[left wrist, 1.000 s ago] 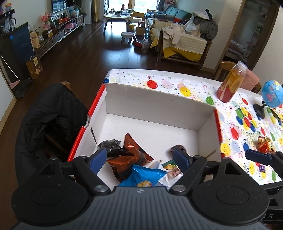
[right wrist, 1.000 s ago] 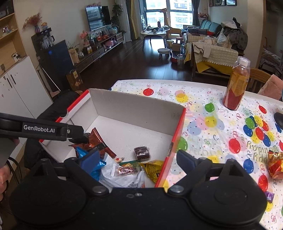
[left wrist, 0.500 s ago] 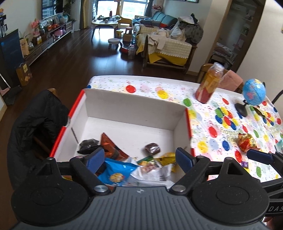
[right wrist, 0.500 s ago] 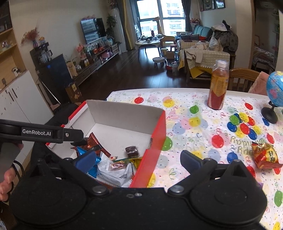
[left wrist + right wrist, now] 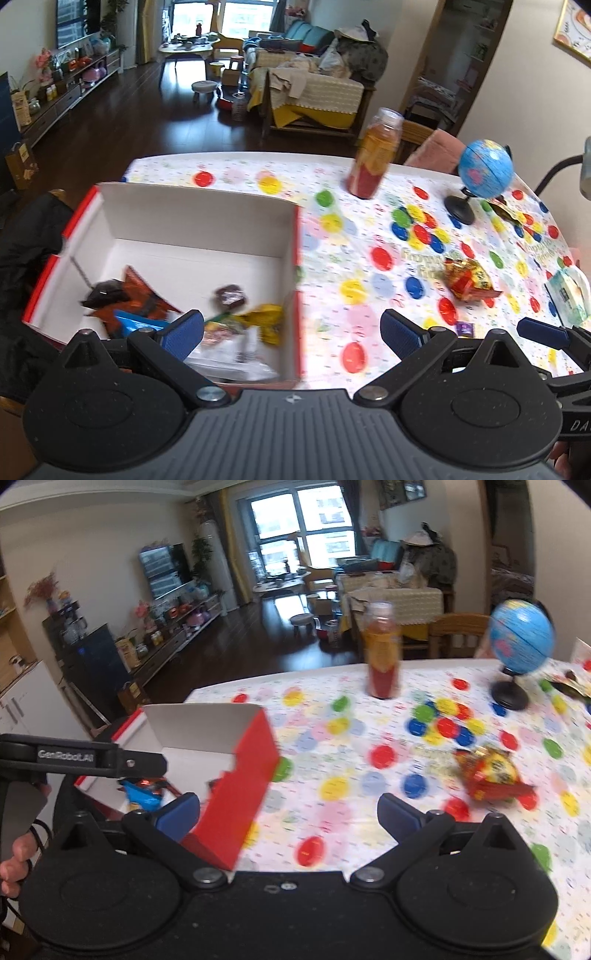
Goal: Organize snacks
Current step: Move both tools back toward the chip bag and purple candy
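A cardboard box [image 5: 192,214], white inside and red outside, sits on the left of the table and holds several snack packets: an orange-brown one [image 5: 142,295], a blue one [image 5: 136,325], a small dark one [image 5: 229,295] and a yellow one [image 5: 267,321]. My left gripper [image 5: 291,334] hangs over the box's right wall, its jaws opening with nothing held between them. My right gripper [image 5: 288,812] is open and empty beside the box's red wall [image 5: 247,771]. A red and yellow snack packet [image 5: 491,771] lies loose on the tablecloth to its right, also seen from the left wrist [image 5: 469,282].
A bottle of orange-red drink [image 5: 376,155] and a small blue globe [image 5: 484,171] stand at the table's far side. A tiny purple candy [image 5: 464,328], a teal packet [image 5: 567,295] and a dark wrapper [image 5: 506,214] lie on the right. A dark jacket [image 5: 26,240] hangs left of the box.
Both grippers have swung right, away from the box's inside and toward the open tablecloth. The left jaws have spread wider. The red and yellow packet and the globe have come further into view.
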A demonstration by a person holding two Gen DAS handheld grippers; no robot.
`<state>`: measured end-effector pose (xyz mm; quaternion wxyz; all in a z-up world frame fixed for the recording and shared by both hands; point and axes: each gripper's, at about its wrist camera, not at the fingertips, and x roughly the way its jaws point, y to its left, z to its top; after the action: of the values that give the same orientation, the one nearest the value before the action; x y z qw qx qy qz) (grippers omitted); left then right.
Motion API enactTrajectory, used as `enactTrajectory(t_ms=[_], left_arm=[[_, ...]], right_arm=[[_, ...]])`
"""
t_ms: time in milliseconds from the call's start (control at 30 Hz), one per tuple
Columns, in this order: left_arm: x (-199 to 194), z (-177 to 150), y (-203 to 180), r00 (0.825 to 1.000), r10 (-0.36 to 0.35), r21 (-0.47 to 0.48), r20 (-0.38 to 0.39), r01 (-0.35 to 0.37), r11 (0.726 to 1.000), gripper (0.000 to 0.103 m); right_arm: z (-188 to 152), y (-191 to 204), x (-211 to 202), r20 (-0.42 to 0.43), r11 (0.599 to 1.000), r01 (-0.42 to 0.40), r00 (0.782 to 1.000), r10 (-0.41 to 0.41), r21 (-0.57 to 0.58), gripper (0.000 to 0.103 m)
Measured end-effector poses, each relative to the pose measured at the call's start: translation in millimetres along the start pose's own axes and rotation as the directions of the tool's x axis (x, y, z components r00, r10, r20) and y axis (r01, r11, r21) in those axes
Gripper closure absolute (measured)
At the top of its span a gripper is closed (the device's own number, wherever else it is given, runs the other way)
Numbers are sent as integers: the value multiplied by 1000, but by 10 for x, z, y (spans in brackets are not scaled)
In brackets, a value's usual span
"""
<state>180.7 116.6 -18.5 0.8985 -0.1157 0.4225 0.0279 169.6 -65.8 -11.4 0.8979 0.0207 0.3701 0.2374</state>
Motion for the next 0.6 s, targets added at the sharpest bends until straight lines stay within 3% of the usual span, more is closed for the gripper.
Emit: enactTrajectory(t_ms=[600], left_arm=[[525, -192, -1333, 997, -37, 72, -61, 42, 997, 1]], right_arm=[[7, -1383, -259, -25, 993, 102, 995, -100, 61, 0]])
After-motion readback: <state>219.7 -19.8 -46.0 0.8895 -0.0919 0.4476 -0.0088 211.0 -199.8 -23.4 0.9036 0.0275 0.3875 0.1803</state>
